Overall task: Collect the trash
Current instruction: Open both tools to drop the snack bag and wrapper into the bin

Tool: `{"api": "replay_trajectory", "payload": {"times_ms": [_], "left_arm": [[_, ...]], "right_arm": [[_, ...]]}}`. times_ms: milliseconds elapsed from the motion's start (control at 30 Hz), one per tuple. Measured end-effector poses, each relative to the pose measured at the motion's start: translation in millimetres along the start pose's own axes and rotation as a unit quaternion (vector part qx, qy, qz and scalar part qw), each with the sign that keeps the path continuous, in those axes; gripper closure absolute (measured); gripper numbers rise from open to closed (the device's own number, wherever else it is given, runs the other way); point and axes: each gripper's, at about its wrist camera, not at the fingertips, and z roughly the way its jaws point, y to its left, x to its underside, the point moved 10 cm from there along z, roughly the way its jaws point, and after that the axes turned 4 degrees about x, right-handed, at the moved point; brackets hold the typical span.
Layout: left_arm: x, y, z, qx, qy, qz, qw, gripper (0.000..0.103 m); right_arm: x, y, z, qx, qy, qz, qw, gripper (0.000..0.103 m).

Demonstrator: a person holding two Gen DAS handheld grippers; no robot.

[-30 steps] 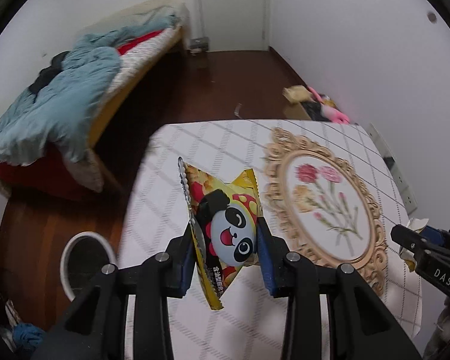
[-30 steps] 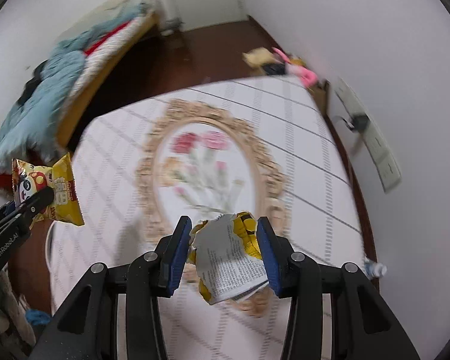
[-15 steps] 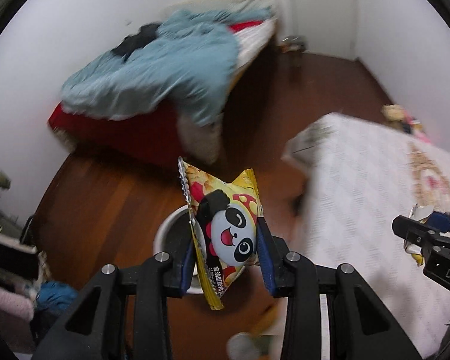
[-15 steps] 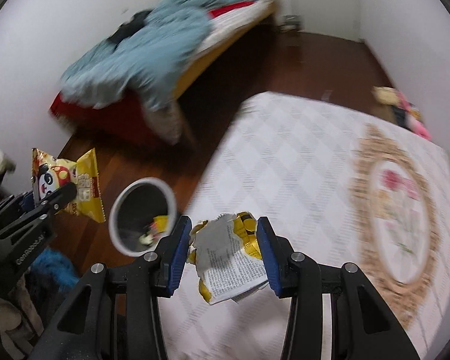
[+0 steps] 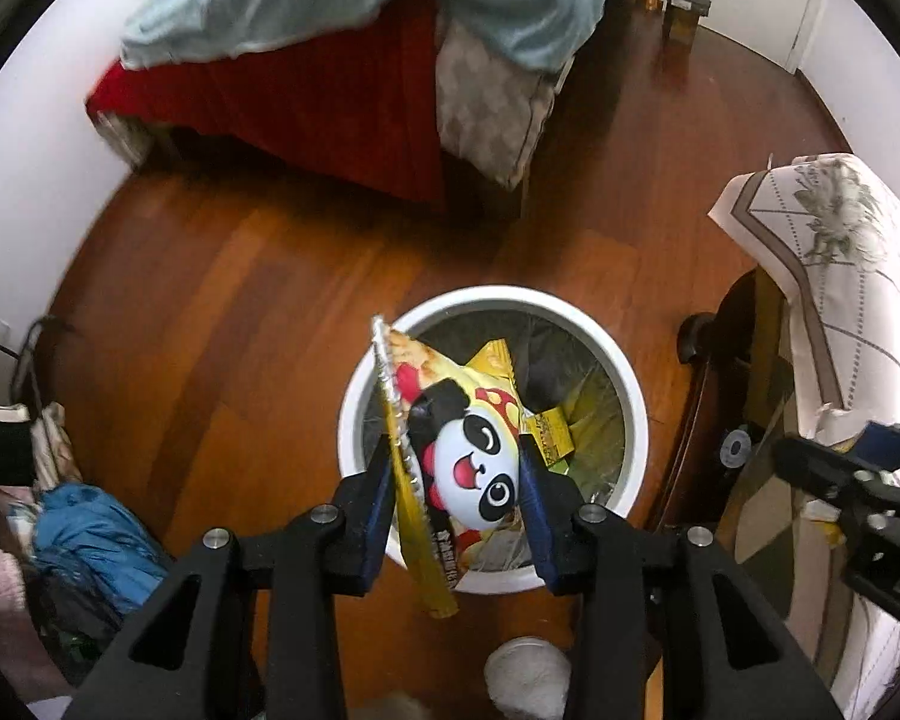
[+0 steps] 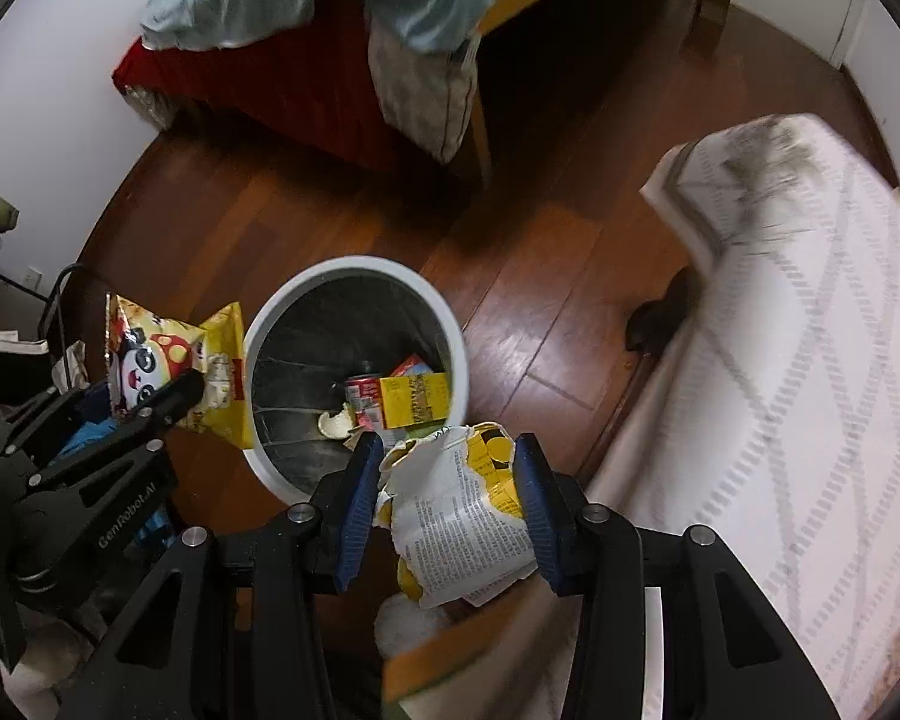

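Landmark: white round waste bin on the wooden floor, already holding a yellow box and other scraps.
Left gripper: directly above the bin's mouth, pointing steeply down; its jaws have just been opening a little, yet the pads still pinch the panda snack bag at both sides.
Panda snack bag: hangs over the bin's opening, its lower tip past the near rim.
Right gripper: just outside the bin's near rim, over the floor; jaws clamped on a torn yellow-and-white wrapper.
Table with patterned cloth: beside the bin, on its right.
Step in hand: dropping the collected trash, the left load first by my reading.
Next move: spread the left jaws fully so the bag falls inside; then bring the right gripper over the bin's mouth before letting go, or the wrapper may land on the floor.
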Motion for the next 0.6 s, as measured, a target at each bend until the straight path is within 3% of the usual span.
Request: {"api": "replay_trajectory", "payload": {"times_ms": [33,67,133,467,500,567,600], "left_arm": [[0.8,4.6,6.3,0.005,0.005,-0.007,1.0,0.056],[0.5,8.0,9.7,0.008,0.005,-0.012,0.9999,0.032],[-0.1,18.3,15.0,0.006,0.001,-0.028,0.9996,0.007],[21.4,75.7,30.2,-0.045,0.017,-0.073,0.9961,0.006],[22.8,78.4,29.5,-0.047,0.017,-0.077,0.9958,0.006],[22.4,81.3,29.3,-0.048,0.016,-0.082,0.9954,0.006],[21.3,82.2,29.4,-0.048,0.016,-0.082,0.9953,0.006]], "right_arm": [[-3.2,2.5,5.3,-0.002,0.004,0.001,1.0,0.056],[-7.0,6.9,15.5,-0.005,0.011,0.004,1.0,0.056],[-10.8,10.5,29.1,-0.013,0.018,0.01,1.0,0.056],[-25.7,35.2,93.7,-0.05,0.067,0.022,0.996,0.052],[-25.6,36.2,99.1,-0.049,0.069,0.021,0.996,0.048],[-25.0,36.3,101.7,-0.048,0.066,0.023,0.996,0.02],[-25.2,35.0,100.7,-0.046,0.061,0.024,0.997,0.016]]}}
